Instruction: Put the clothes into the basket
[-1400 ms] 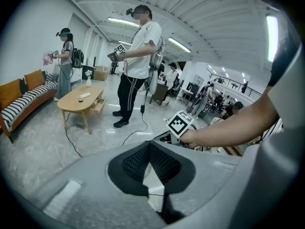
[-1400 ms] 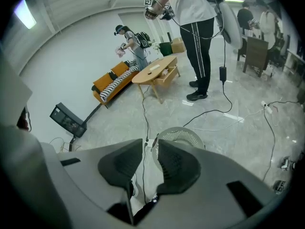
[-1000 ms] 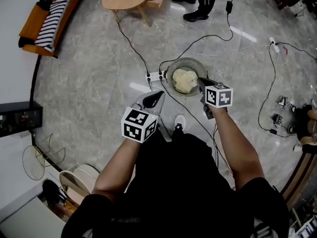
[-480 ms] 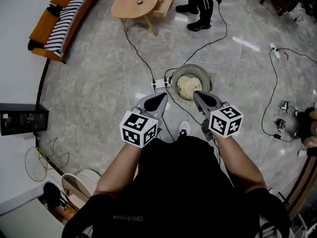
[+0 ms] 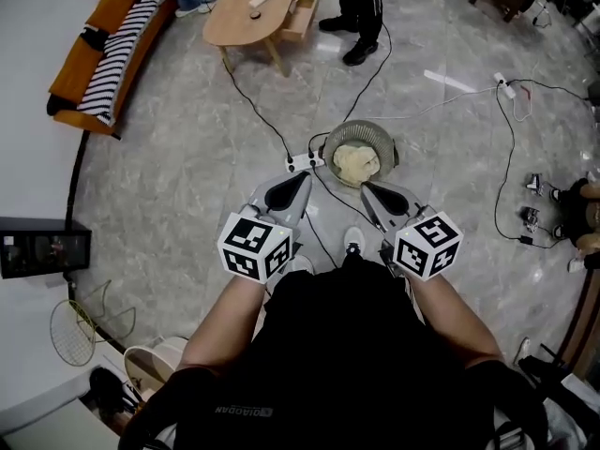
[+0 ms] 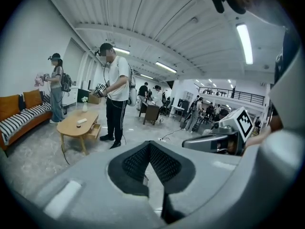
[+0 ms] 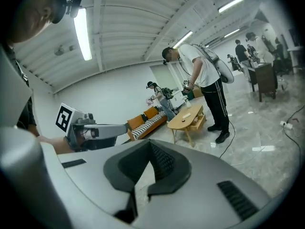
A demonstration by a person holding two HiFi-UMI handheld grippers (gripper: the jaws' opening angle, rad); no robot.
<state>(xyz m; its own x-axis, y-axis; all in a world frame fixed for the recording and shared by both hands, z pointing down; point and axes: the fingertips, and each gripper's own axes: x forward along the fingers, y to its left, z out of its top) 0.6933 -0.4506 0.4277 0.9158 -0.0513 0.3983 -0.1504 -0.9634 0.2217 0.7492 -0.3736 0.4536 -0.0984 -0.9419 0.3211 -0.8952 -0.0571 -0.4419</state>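
Showing basket (image 5: 385, 138) holding cream clothes (image 5: 356, 163) in head view only | left gripper (image 5: 304, 175), right gripper (image 5: 367, 188): fingers pressed together

The grey marble floor (image 5: 187, 186) is carrying a round basket (image 5: 329, 144), which is standing just beside a white power strip (image 5: 302, 163). Black cables (image 5: 251, 101) are running from the strip toward a wooden coffee table (image 5: 248, 12). An orange sofa (image 5: 82, 59) is standing by the wall, and a racket (image 5: 73, 331) is lying near it.
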